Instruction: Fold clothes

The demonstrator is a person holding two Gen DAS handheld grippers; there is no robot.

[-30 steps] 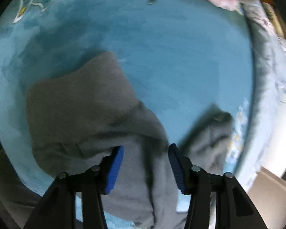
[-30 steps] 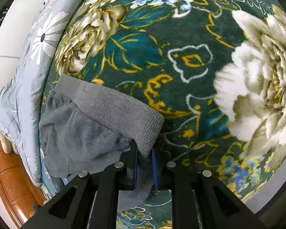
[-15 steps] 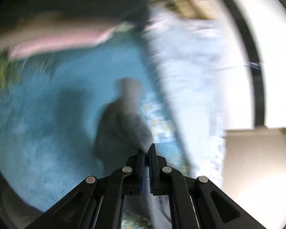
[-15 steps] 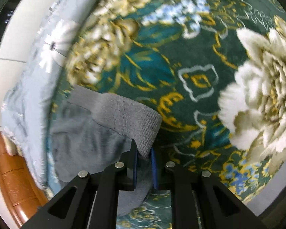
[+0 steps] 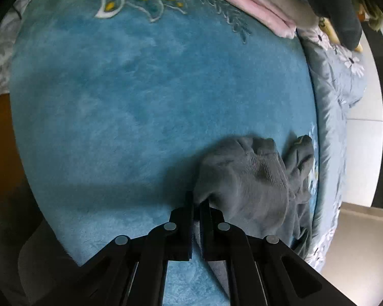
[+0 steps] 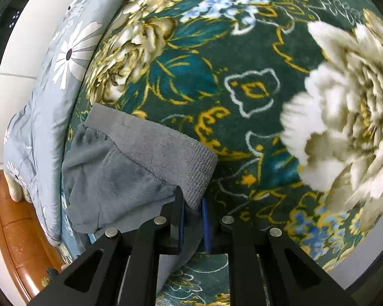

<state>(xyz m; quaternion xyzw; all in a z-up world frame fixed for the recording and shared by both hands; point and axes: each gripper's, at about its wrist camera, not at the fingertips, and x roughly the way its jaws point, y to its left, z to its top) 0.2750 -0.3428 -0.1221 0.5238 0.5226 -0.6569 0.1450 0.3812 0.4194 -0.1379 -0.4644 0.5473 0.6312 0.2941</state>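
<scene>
Both grippers (image 5: 196,204) (image 6: 191,205) on grey garment (image 6: 130,168).

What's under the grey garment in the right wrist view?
The grey garment lies on the floral blanket, its ribbed band pinched by the right gripper. Whatever lies under the fabric is covered.

No readable text, label, brand, number or sign appears in either view. The blanket (image 6: 242,51) carries only flower and scroll patterns, the quilt (image 6: 71,51) only printed daisies, and the grey garment (image 6: 145,163) is plain.
</scene>
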